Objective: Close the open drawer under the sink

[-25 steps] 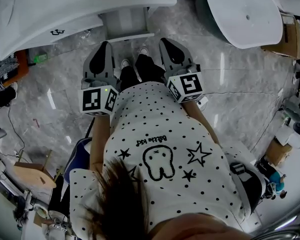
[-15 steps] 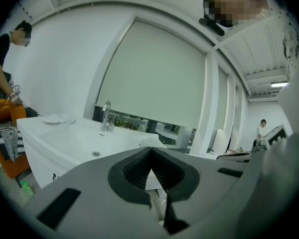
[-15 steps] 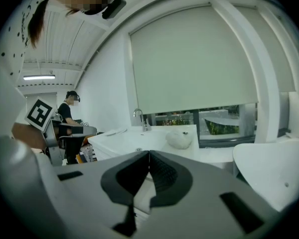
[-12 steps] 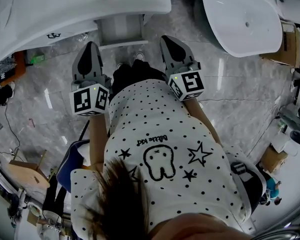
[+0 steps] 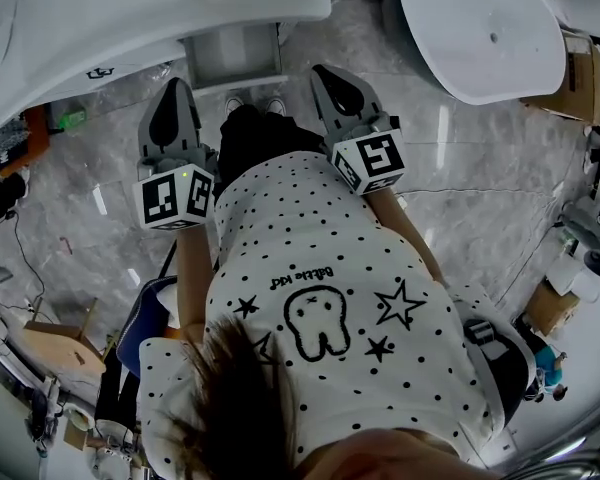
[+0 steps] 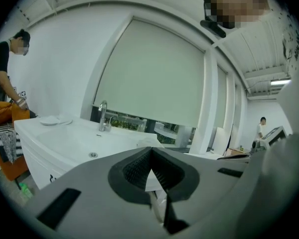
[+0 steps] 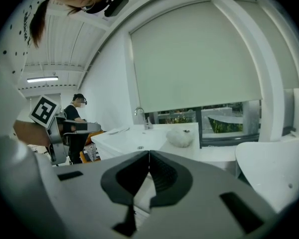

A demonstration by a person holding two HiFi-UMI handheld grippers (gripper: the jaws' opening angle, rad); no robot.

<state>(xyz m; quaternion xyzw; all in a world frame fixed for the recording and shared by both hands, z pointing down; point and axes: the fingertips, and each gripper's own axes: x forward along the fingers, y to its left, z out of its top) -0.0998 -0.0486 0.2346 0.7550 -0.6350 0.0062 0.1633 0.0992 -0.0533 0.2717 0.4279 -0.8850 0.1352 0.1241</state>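
Observation:
In the head view a white sink point(image 5: 130, 18) fills the top left, and the pale drawer point(image 5: 235, 56) sticks out from under its front edge. My left gripper point(image 5: 175, 86) is shut and empty, just left of the drawer's front. My right gripper point(image 5: 323, 71) is shut and empty too, just right of the drawer. Neither touches it. The left gripper view has my left gripper point(image 6: 150, 150) with its jaws closed together, pointing over the sink point(image 6: 70, 133) and its tap point(image 6: 103, 114). From the right gripper view, my right gripper point(image 7: 149, 152) likewise has its jaws closed, and the drawer is hidden behind them.
A second white basin point(image 5: 480, 28) stands at the upper right with cardboard boxes point(image 5: 580, 68) beyond it. The marble floor point(image 5: 100, 198) holds cables and stools at the left. Another person point(image 6: 7, 73) stands by the sink's far left end. A white fluffy thing point(image 7: 180, 137) lies on the counter.
In the head view both grippers have shifted left, the left one more, now apart from the drawer's front. The sink and drawer sit slightly further left. Both grippers stay shut.

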